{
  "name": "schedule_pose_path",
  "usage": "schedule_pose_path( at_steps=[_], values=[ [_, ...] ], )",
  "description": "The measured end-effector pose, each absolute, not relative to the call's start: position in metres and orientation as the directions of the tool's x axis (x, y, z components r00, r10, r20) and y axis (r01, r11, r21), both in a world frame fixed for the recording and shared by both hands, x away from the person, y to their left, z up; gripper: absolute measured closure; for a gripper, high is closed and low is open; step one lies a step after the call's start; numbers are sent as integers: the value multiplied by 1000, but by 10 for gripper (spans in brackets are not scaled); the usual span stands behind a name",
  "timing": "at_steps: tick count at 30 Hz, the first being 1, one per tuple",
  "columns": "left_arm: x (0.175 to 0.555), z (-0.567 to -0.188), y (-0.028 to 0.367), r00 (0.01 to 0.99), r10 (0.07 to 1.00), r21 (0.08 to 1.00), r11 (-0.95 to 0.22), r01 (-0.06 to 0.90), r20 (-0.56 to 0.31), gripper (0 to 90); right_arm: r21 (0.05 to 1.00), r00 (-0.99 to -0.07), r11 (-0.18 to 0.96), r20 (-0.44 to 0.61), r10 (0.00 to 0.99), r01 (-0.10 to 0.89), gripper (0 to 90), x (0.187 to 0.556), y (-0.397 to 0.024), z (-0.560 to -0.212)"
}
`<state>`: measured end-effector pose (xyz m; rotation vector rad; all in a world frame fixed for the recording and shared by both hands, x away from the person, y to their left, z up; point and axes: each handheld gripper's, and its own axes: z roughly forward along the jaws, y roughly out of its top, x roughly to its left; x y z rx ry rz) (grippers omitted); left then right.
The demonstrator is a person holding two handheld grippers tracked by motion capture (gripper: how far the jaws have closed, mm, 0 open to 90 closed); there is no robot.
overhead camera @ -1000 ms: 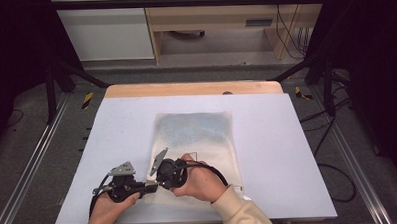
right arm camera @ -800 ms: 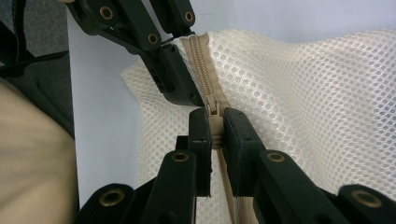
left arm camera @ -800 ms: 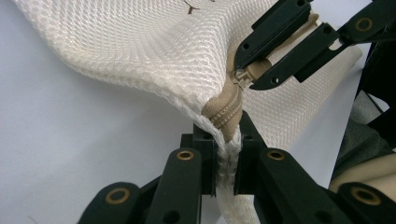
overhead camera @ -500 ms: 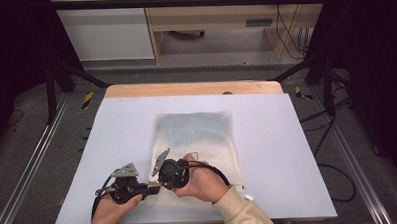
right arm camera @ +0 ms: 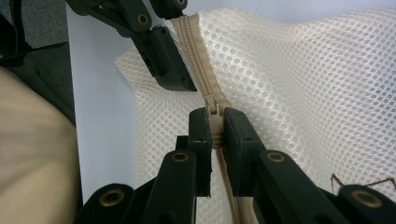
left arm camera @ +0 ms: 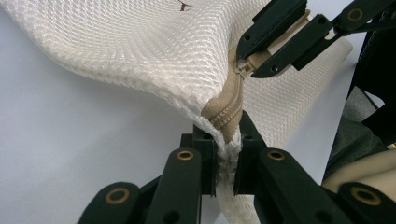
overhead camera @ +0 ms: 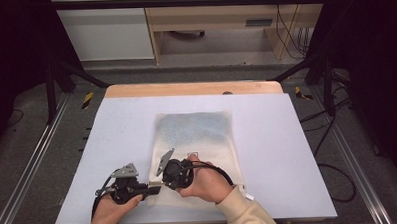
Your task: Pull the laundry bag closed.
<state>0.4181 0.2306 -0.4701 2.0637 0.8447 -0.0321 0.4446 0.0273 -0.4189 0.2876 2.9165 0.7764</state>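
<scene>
Your right gripper (right arm camera: 212, 128) has its two black jaws closed on the tan zipper slider (right arm camera: 214, 114), pinching the pull between them; from there the zipper (right arm camera: 198, 56) runs away toward 11 o'clock in the right gripper view, its closed teeth leading straight to your left gripper (right arm camera: 161, 51), which is clamped on the bag's corner right beside the tape; in the left gripper view your left gripper (left arm camera: 227, 161) shows its jaws squeezed together on the thick seam at the zipper's end, with the tan tape bunched just above them and the right gripper (left arm camera: 261, 56) biting the slider at about 1 o'clock, near but not touching; the relation that matters, I judge, is that the zipper's long axis lies on the line between your two tools, so any pull on the slider should travel along that line while the left holds the end as an anchor; which way opens it I cannot tell; in the high view the mesh bag (overhead camera: 197, 142) lies flat at the middle of the white table (overhead camera: 287, 139), its near edge lifted at 6 o'clock where both grippers meet, the left gripper (overhead camera: 150, 187) at the bag's near-left corner; the bag is cream, open-weave honeycomb mesh, soft and puckering where gripped, with a smooth woven tape and fine moulded teeth.
</scene>
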Motion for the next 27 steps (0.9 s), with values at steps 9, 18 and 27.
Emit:
schedule_pose_path(
  at_steps=[9,18,27],
  values=[
    [417,-471,229,770,551,722,-383,576,-322,823,503,-972,848,-55,229,171,818,444,22,-420],
    [417,-471,228,772,548,721,-386,575,-322,822,503,-972,847,-50,229,174,818,444,20,-420],
    [417,-471,227,776,543,722,-389,572,-322,821,505,-974,847,-52,220,164,818,444,18,-420]
  ],
)
